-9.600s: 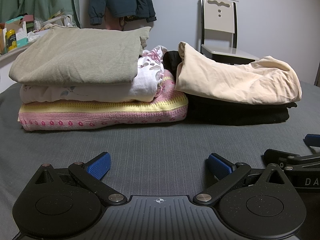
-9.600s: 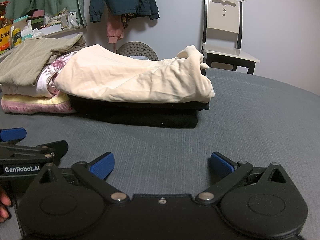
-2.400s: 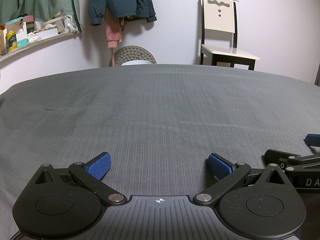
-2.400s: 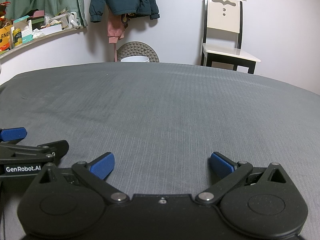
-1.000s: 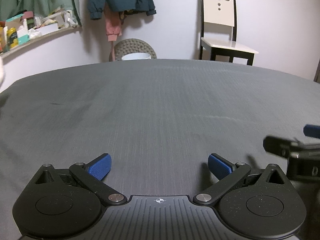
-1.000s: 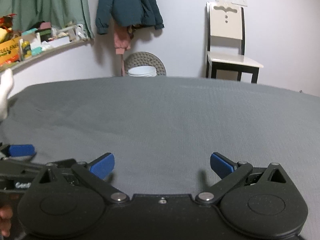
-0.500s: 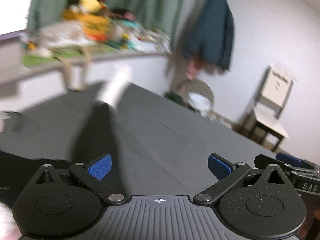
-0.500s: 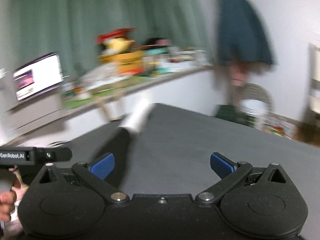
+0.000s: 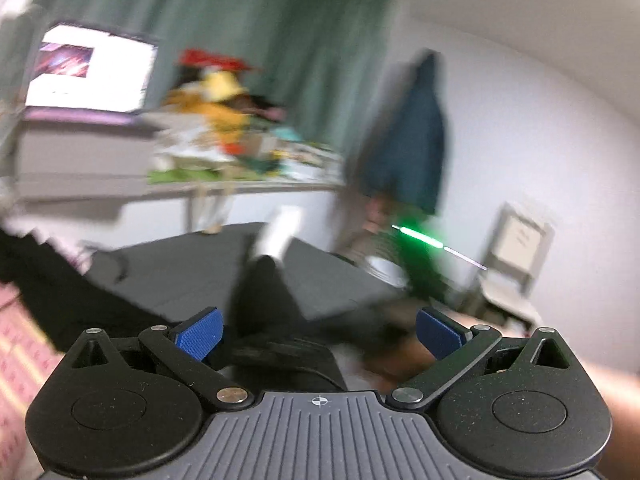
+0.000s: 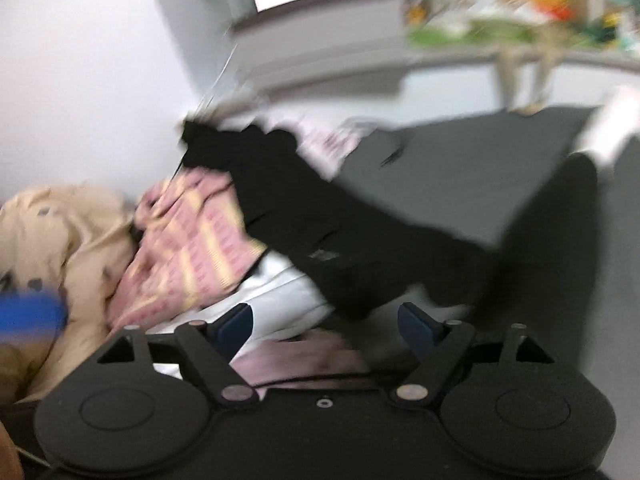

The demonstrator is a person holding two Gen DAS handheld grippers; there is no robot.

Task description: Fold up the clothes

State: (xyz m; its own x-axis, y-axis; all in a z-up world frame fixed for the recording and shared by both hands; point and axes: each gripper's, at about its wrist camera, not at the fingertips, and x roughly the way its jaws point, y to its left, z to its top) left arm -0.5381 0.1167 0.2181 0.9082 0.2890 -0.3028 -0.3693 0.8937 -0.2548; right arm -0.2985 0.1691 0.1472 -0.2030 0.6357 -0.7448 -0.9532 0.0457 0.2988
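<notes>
Both views are motion-blurred. The right wrist view shows a loose heap of clothes: a cream garment (image 10: 60, 232), a pink and yellow knit (image 10: 192, 240), a black garment (image 10: 320, 232) draped over them and a white one (image 10: 280, 292) underneath. My right gripper (image 10: 325, 329) hangs open just above the heap's near edge, holding nothing. A blue blur (image 10: 28, 316) at the left is a pad of the other gripper. My left gripper (image 9: 319, 336) is open and holds nothing. The pink knit (image 9: 12, 340) and black garment (image 9: 60, 300) lie at its far left.
The grey bed cover (image 9: 180, 264) stretches ahead. On it lies a long black shape ending in white (image 9: 276, 236), too blurred to identify. Behind are a cluttered shelf (image 9: 240, 160), a lit screen (image 9: 92, 72), a hanging dark jacket (image 9: 416, 140) and a chair (image 9: 516, 256).
Both grippers have swung sharply left, away from the bare bed cover. The right one now looks down on the heap of clothes; both stay open.
</notes>
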